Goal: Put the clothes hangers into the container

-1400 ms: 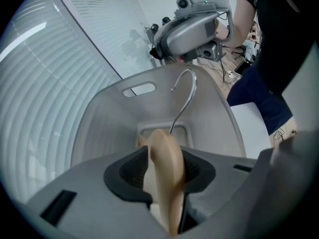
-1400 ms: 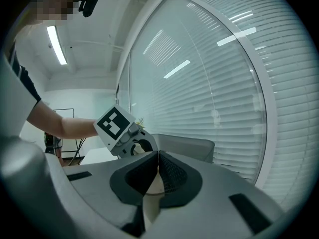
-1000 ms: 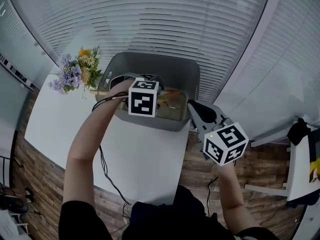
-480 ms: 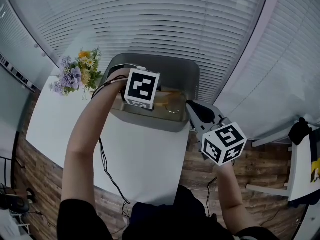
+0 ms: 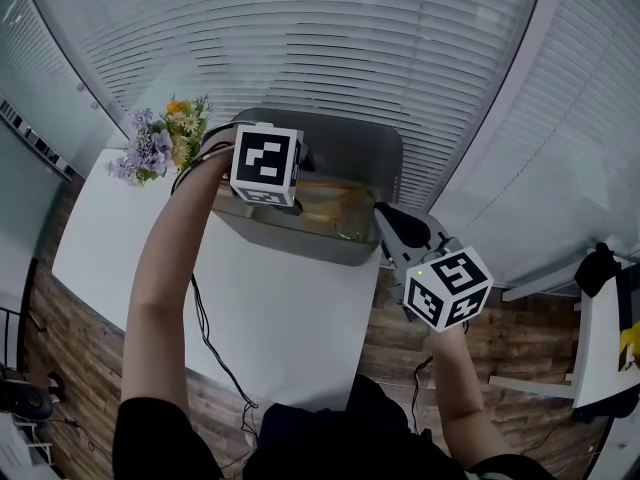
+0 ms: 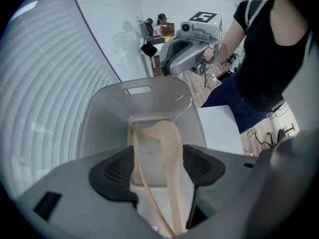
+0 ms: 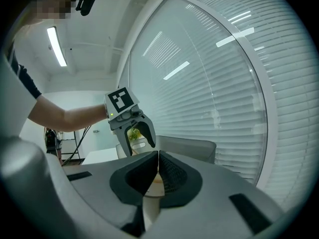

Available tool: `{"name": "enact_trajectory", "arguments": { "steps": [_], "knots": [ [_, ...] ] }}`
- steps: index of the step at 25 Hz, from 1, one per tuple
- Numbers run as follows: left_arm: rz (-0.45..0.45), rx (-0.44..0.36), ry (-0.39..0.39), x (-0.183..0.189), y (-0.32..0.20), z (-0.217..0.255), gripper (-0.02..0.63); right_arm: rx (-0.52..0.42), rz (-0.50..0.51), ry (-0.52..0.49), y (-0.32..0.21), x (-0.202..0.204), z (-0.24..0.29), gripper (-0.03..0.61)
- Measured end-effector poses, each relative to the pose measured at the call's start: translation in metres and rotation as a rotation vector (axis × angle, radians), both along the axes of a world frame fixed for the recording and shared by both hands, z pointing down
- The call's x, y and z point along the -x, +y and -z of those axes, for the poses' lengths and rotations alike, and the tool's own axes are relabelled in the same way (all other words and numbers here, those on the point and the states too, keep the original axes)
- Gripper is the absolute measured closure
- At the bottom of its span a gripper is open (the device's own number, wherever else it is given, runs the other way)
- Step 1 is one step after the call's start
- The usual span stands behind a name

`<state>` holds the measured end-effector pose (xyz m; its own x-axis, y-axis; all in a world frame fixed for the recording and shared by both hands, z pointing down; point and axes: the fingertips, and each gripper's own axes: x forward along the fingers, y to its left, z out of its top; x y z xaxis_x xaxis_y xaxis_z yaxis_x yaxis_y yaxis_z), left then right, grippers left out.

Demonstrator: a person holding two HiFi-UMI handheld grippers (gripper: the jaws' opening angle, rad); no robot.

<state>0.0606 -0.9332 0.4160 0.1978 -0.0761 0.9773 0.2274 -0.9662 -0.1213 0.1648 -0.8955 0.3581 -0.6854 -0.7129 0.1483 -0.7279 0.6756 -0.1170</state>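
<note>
Two-handed: holds left hand-held gripper (image 6: 157, 167) over container (image 6: 99, 118), jaws just opening around loose hanger (image 6: 170, 143); right hand-held gripper (image 7: 158, 176) closed beside bench (image 5: 290, 318) edge.

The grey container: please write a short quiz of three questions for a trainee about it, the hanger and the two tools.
1. True or false: the wooden hanger lies inside the grey container.
2. Which tool is shut? A) the left tool B) the right tool C) both
3. Fill in: in the head view, the flowers stand to the container's ____ side.
Key: 1 true. 2 B; the left tool's jaws have just been opening, and the hanger shows between them without being pressed. 3 left.
</note>
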Motion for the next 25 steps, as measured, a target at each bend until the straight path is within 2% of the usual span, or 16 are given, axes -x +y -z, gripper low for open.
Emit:
{"name": "enact_trajectory", "arguments": {
  "steps": [2,5,10,19,25],
  "knots": [
    [0.016,-0.004,0.016,0.002,0.003,0.002,0.302,-0.003,-0.001,0.001,0.003,0.001,0.001,0.549],
    [0.075,0.002,0.079,0.003,0.007,0.006,0.333,-0.008,0.002,0.008,0.008,0.004,0.003,0.549],
    [0.175,-0.042,0.248,0.004,-0.004,0.017,0.425,-0.006,-0.003,0.018,0.013,0.006,0.003,0.549],
    [0.4,-0.233,0.458,0.019,-0.019,0.016,0.575,-0.002,-0.012,0.027,0.028,0.013,-0.015,0.549],
    [0.546,-0.355,0.656,0.037,-0.008,0.043,0.597,-0.018,-0.062,-0.005,0.041,0.012,-0.005,0.549]
  ]
}}
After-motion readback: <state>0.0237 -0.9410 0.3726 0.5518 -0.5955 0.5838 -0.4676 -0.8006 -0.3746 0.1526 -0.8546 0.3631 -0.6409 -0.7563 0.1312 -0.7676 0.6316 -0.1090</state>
